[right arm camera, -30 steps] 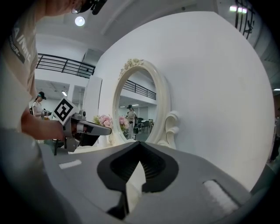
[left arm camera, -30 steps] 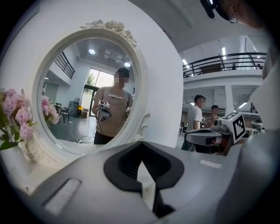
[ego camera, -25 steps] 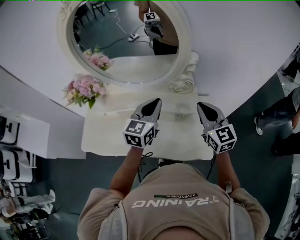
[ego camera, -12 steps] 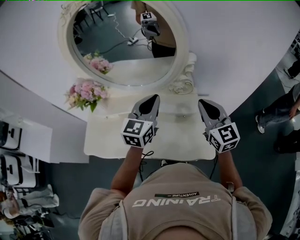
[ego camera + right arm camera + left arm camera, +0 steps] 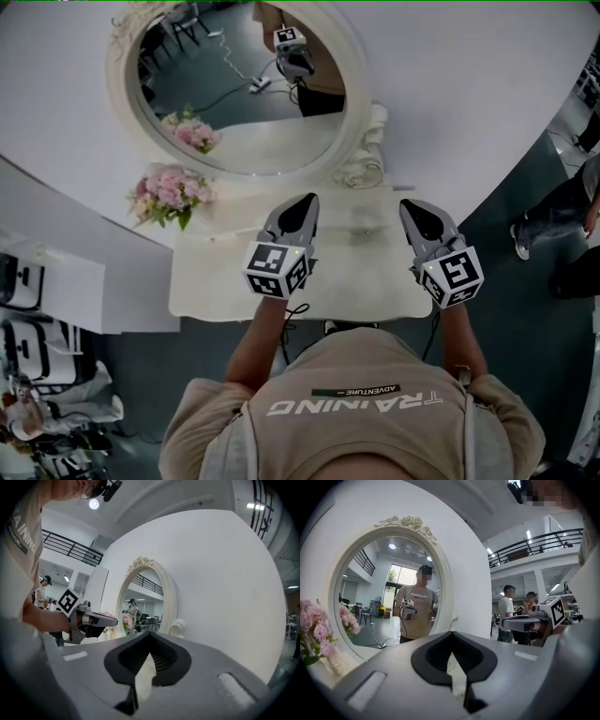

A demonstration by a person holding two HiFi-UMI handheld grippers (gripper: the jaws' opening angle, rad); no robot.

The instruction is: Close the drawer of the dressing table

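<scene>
I held my left tool and right tool clenched on nothing, side by side over the desk, tips toward the mirror. That would suit pushing rather than gripping. No drawer showed past the desk's near edge.

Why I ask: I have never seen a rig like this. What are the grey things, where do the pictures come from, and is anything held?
A person holds a two-jaw tool in each hand: the left gripper and the right gripper. The head view comes from a camera on the person's head, looking down. The other two cameras ride on the grippers and look along their jaws. Both grippers hover over a cream dressing table with an oval mirror and pink flowers. Both pairs of jaws are together, holding nothing.
</scene>
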